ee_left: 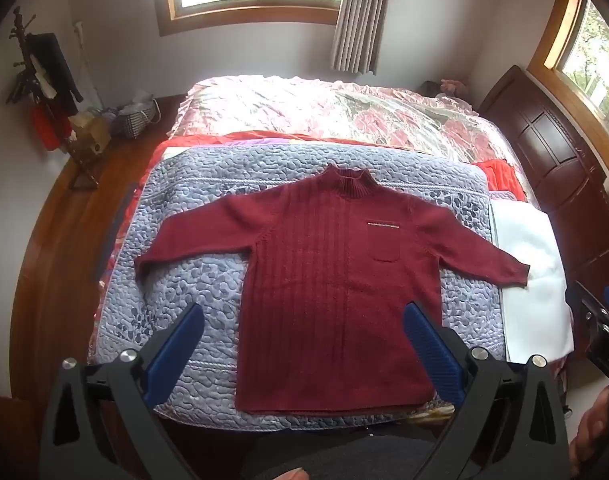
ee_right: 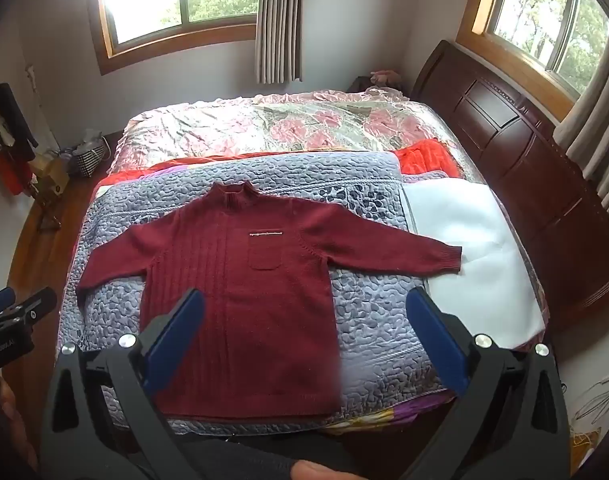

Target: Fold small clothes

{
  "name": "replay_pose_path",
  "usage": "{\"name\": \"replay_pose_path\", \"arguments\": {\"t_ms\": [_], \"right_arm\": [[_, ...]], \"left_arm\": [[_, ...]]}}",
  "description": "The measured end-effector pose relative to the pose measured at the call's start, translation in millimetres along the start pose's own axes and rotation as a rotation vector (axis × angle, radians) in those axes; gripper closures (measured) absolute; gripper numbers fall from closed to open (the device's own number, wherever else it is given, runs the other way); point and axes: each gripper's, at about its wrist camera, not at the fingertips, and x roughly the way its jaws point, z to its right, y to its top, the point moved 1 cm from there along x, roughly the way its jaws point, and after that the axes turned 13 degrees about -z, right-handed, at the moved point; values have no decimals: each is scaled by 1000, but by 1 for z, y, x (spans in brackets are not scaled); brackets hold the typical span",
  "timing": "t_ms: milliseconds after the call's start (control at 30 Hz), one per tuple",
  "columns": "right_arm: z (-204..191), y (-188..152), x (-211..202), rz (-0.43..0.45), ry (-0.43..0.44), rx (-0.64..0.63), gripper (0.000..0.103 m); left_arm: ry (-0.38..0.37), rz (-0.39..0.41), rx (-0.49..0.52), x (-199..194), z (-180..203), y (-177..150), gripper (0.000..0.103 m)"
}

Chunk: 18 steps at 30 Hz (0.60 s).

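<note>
Maroon sweater (ee_left: pixel 336 292) lies flat on quilt (ee_left: pixel 208 280), beyond both grippers' wide-spread, empty fingers (ee_left: pixel 176 344)

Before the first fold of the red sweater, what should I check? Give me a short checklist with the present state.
1. Sweater lies flat, front up: ok.
2. Both sleeves spread out: ok.
3. Right sleeve cuff lies over the white sheet, off the quilt: not ok.
4. Left gripper jaws open, holding nothing: ok.
5. Right gripper jaws open, holding nothing: ok.
6. Hem free of wrinkles: cannot tell.
</note>
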Motion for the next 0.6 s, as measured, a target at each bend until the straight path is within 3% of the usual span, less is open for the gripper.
{"name": "replay_pose_path", "arguments": {"t_ms": [600], "right_arm": [[1, 2, -4, 11, 4, 0, 3]], "left_arm": [[-1, -3, -3, 3, -2, 1, 4]]}}
